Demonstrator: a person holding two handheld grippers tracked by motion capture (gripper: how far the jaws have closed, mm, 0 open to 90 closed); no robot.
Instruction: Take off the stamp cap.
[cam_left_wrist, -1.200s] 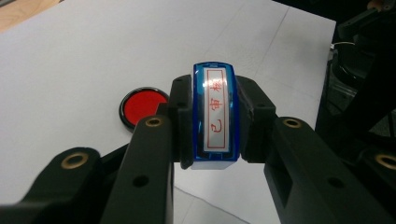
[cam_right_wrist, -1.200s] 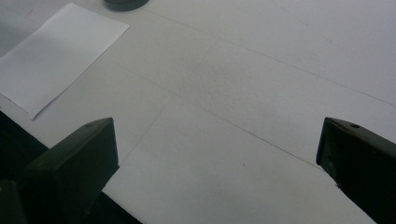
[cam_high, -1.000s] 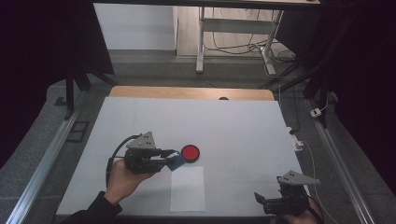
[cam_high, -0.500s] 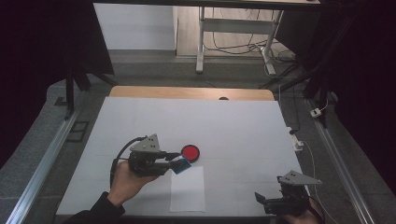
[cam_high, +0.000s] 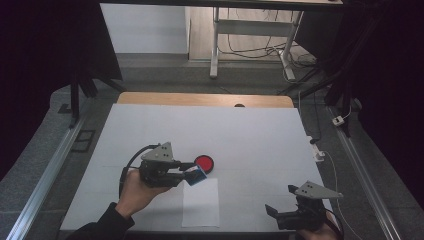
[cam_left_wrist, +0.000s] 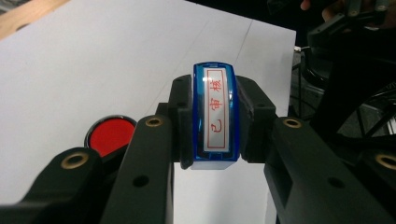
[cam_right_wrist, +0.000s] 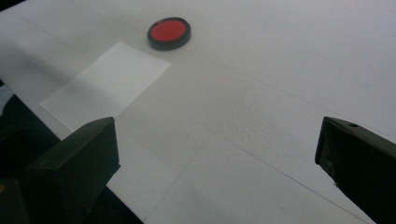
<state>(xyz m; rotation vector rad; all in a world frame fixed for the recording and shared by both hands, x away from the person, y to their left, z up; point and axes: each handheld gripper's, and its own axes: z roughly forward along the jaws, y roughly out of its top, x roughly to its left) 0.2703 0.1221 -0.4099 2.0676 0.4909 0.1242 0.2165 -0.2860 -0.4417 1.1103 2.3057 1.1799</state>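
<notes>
White covers the whole bench (cam_high: 250, 130), and on it the paper sheet (cam_high: 201, 202) lies just in front of the round red ink pad (cam_high: 204, 162), with no mark on it yet that I can make out. The left hand-held gripper (cam_high: 192, 172) is clamped on the blue stamp (cam_left_wrist: 214, 114), held just beside the ink pad and above the sheet's far edge, so the pick-up looks done and the pressing onto the sheet is left. The right hand-held gripper (cam_high: 272, 210), well apart from the ink pad at the bench's near right corner, has its jaws wide and empty.

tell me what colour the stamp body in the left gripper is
Blue, with a white label in red characters; the stamp shows best in the left gripper view.
</notes>
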